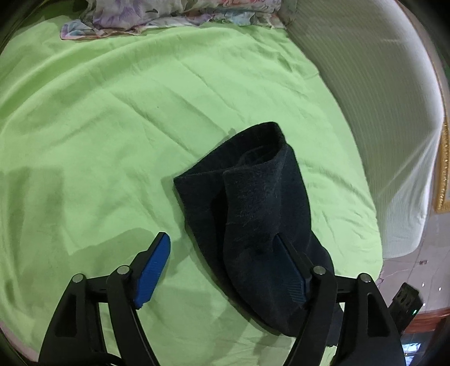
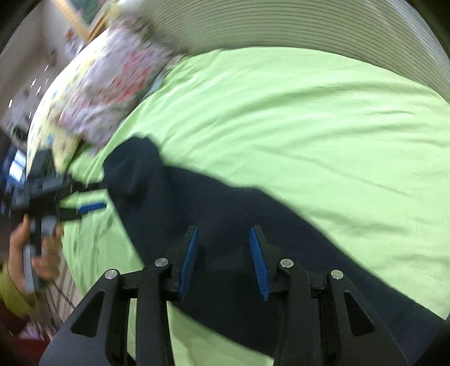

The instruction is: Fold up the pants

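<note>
Dark navy pants (image 1: pixel 253 202) lie folded in a narrow bundle on the green bed sheet (image 1: pixel 112 112). My left gripper (image 1: pixel 220 239) is open wide over their near end. Its right finger (image 1: pixel 289 267) rests over the cloth and its left finger (image 1: pixel 153 267) is over bare sheet. In the right wrist view the pants (image 2: pixel 211 197) run from upper left to lower right. My right gripper (image 2: pixel 223 229) hovers open above their middle with no cloth pinched between its pads. The left gripper (image 2: pixel 95 197) shows there at the pants' far end, held by a hand (image 2: pixel 33 253).
Crumpled floral cloth (image 1: pixel 168 14) lies at the head of the bed, also floral cloth (image 2: pixel 112 84) at upper left. A white ribbed mattress side (image 1: pixel 379 112) rises along the right. The bed's edge and the floor (image 1: pixel 422 253) are at lower right.
</note>
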`<act>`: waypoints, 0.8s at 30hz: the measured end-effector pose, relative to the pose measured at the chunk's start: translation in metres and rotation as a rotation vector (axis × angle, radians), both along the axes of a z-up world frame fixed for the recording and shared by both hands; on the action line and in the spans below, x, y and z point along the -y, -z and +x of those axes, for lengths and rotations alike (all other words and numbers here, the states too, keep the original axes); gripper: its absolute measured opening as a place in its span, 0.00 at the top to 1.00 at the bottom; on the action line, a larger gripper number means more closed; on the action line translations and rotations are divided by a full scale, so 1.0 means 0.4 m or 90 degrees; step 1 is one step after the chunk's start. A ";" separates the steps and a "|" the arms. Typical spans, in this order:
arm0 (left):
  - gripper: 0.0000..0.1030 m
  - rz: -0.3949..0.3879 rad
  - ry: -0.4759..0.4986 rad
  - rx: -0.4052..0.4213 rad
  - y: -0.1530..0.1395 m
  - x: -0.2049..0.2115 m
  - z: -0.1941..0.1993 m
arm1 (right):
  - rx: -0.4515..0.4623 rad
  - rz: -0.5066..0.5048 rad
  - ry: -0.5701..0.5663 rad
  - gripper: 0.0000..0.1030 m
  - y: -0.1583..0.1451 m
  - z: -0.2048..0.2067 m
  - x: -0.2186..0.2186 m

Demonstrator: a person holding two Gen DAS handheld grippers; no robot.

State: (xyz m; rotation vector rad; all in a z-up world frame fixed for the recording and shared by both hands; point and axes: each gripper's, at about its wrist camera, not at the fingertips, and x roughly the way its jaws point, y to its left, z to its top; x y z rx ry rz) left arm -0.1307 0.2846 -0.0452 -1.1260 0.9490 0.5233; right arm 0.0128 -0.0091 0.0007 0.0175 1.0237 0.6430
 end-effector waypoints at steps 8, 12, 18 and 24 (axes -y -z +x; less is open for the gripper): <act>0.24 -0.009 0.007 -0.027 0.026 -0.006 0.043 | -0.030 0.004 0.042 0.62 0.022 0.143 0.003; 0.24 -0.003 -0.002 -0.026 0.043 -0.021 0.036 | -0.059 -0.013 0.013 0.62 0.060 0.194 -0.049; 0.30 0.000 -0.011 -0.012 0.071 -0.043 0.030 | -0.123 -0.089 -0.067 0.62 0.147 0.217 -0.109; 0.51 0.001 0.005 0.014 0.095 -0.047 0.057 | -0.135 -0.088 -0.115 0.74 0.157 0.207 -0.114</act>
